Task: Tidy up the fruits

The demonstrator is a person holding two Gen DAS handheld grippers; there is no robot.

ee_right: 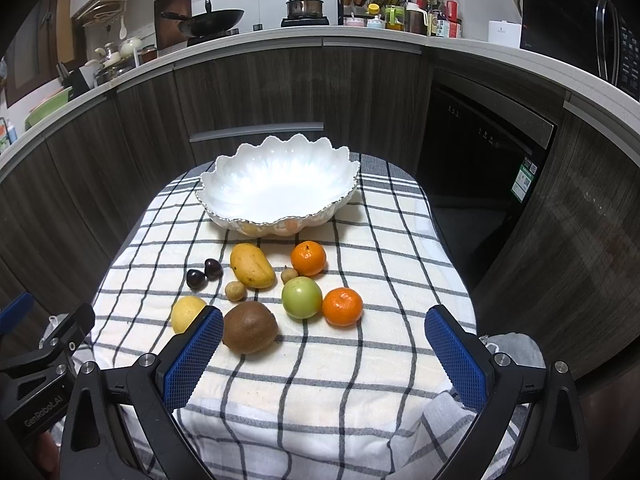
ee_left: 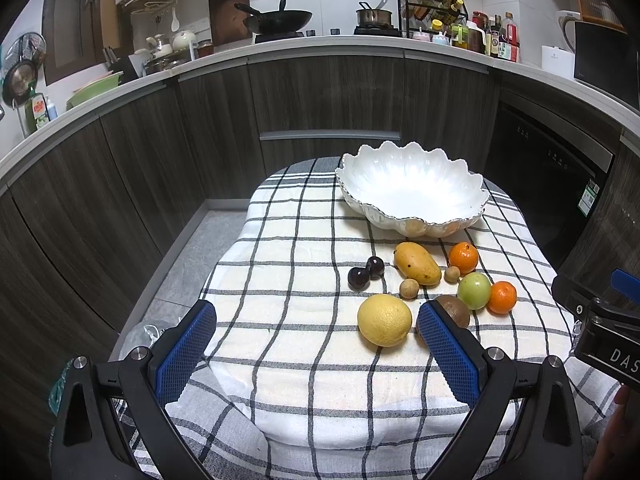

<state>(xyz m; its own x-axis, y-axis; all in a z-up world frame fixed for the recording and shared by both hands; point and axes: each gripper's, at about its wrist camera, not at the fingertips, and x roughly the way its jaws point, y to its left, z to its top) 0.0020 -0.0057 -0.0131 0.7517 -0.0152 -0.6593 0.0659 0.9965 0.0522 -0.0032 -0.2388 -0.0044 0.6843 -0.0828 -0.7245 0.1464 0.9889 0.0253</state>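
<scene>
Above the checked cloth, both my left gripper and right gripper gape wide, holding nothing; lemon, kiwi lie ahead, before the bowl.

Loose fruits before seemingly empty bowl

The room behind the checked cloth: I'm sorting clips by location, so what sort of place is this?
A home kitchen, most likely. A black wok and a small steel saucepan sit on a stove along the pale countertop, beside a black wire rack of condiment bottles, with dark wood-grain cabinets beneath.
</scene>
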